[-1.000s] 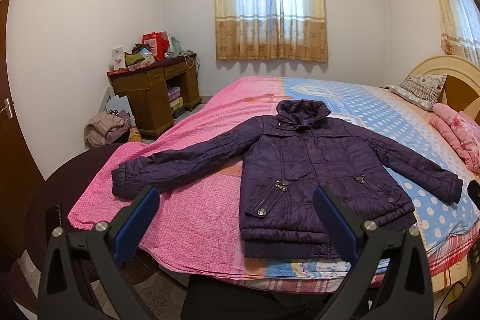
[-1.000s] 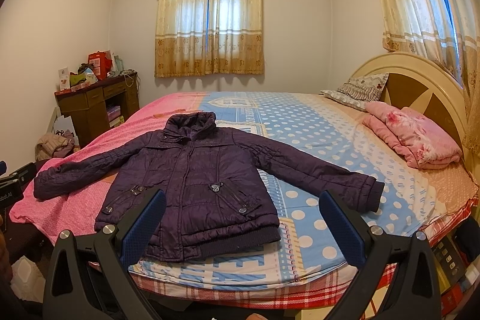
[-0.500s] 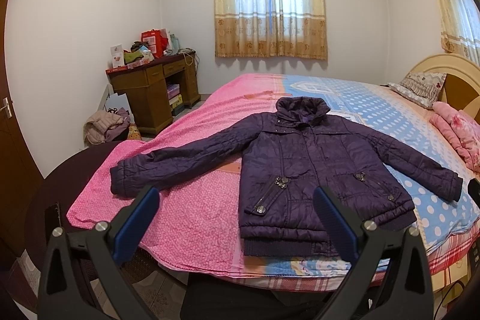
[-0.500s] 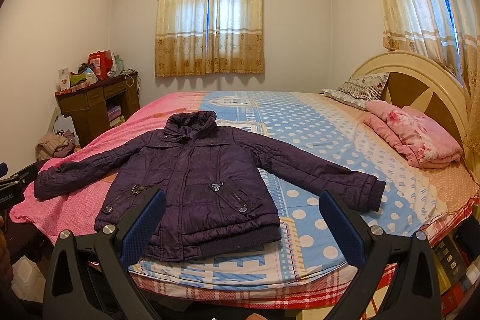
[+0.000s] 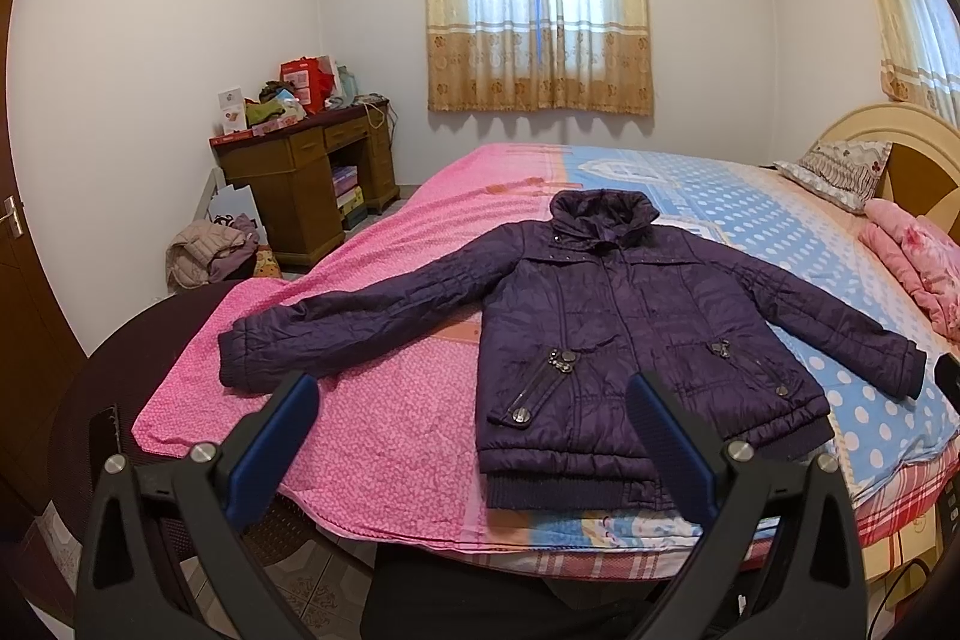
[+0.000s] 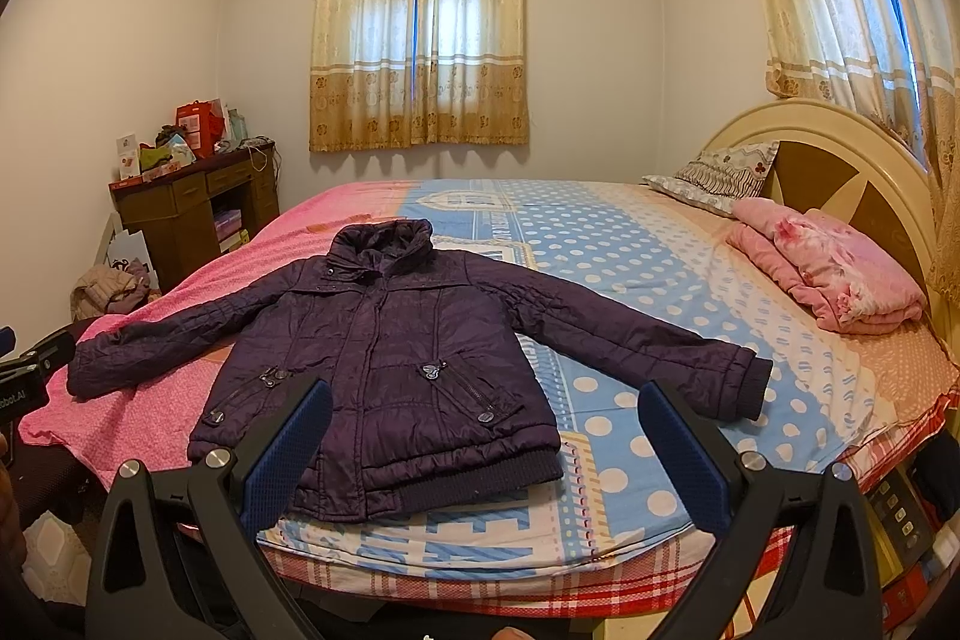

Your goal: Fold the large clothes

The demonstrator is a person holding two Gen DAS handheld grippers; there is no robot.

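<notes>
While both grippers hung in the air short of the near edge of the bed [image 6: 630, 280], the purple jacket [image 6: 390, 370] lay spread flat, front side up, across the bedcover, its collar toward the window and its ribbed hem toward the cameras. In the left wrist view, the left gripper [image 5: 474, 442] stood with its jaws spread wide and nothing between them; one blue pad [image 5: 273, 442] appeared before the pink part of the cover, below the cuff of the jacket's outstretched sleeve [image 5: 360, 328], and the other appeared before the hem. In the right wrist view, the right gripper [image 6: 480, 454] was likewise wide apart and empty, one pad overlapping the jacket's lower front and the other standing before the blue dotted cover, below the cuff of the other sleeve [image 6: 630, 340]. Neither gripper touched the garment. Both sleeves extended outward and slightly downward from the shoulders, one over the pink half of the cover and one over the blue half. A folded pink blanket [image 6: 828, 274] and a patterned pillow [image 6: 714, 178] rested near the curved headboard [image 6: 840, 148]. A wooden desk [image 5: 306, 172] loaded with boxes and bags stood against the far wall beside the curtained window [image 5: 537, 4], with a heap of clothes [image 5: 210, 250] on the floor near it. Part of the left gripper's body showed at the left edge of the right wrist view.
</notes>
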